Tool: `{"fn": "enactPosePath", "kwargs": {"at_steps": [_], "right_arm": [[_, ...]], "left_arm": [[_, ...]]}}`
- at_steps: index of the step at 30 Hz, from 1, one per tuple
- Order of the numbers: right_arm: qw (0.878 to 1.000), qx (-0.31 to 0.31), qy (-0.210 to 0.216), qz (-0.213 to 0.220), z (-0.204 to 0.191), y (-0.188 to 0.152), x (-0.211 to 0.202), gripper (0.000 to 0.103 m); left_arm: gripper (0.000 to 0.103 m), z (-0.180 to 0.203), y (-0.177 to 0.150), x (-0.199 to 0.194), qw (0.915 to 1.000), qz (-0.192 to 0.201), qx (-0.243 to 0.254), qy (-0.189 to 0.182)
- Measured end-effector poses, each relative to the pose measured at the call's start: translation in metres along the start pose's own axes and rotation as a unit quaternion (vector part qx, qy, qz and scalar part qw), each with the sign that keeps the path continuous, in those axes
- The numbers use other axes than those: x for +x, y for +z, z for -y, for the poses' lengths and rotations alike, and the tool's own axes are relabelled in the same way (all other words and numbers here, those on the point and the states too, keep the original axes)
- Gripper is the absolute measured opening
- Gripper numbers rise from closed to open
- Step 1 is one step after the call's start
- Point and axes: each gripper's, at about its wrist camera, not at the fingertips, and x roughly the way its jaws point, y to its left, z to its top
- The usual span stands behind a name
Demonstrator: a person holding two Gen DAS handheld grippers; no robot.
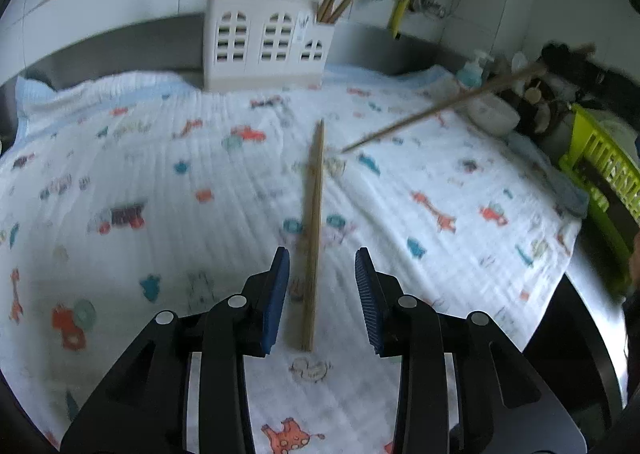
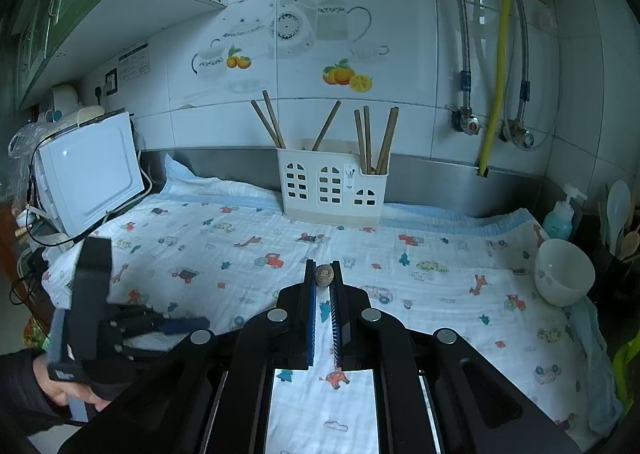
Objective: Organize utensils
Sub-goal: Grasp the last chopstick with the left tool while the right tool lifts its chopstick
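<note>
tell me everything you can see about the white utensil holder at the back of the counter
The utensil holder looks like white plastic, shaped like a little house front with arched window cutouts. It stands upright on the printed cloth against the steel backsplash under the tiled wall. Its right section is lower than the rest. Brown chopsticks stick out of the top: two leaning left, one in the middle, several on the right. A small label sits on its front. No claw touches it.

Matt wooden chopstick [image 1: 313,238] on soft crinkled cloth [image 1: 160,157]; glossy plastic holder [image 2: 332,185]
</note>
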Motion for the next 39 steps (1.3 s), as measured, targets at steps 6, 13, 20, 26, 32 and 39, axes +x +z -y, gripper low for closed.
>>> {"fn": "enactPosePath", "kwargs": {"at_steps": [6,13,20,26,32,39], "right_arm": [[1.000,-0.002,-0.001,0.005,0.001,0.001,-0.002,0.006],[1.000,-0.001,0.003,0.011,0.000,0.005,-0.008,0.007],[1.000,0.007,0.008,0.016,0.005,0.014,-0.008,0.006],[1.000,0.010,0.013,0.022,0.005,0.025,-0.008,0.006],[1.000,0.000,0.014,0.024,0.002,0.027,-0.010,0.006],[1.000,0.002,0.017,0.017,0.002,0.023,-0.006,0.006]], "left_arm": [[0.018,-0.002,-0.009,0.011,0.9998,-0.012,-0.002,0.014],[0.007,-0.006,0.001,0.002,0.9998,0.003,-0.003,0.020],[0.007,-0.010,0.039,-0.040,0.9952,0.096,-0.013,0.012],[0.007,-0.008,0.062,-0.044,0.9931,0.117,-0.003,-0.008],[0.012,-0.010,0.039,-0.028,0.9984,0.056,-0.002,-0.010],[0.023,-0.017,0.010,-0.005,0.9999,-0.002,0.011,0.007]]}}
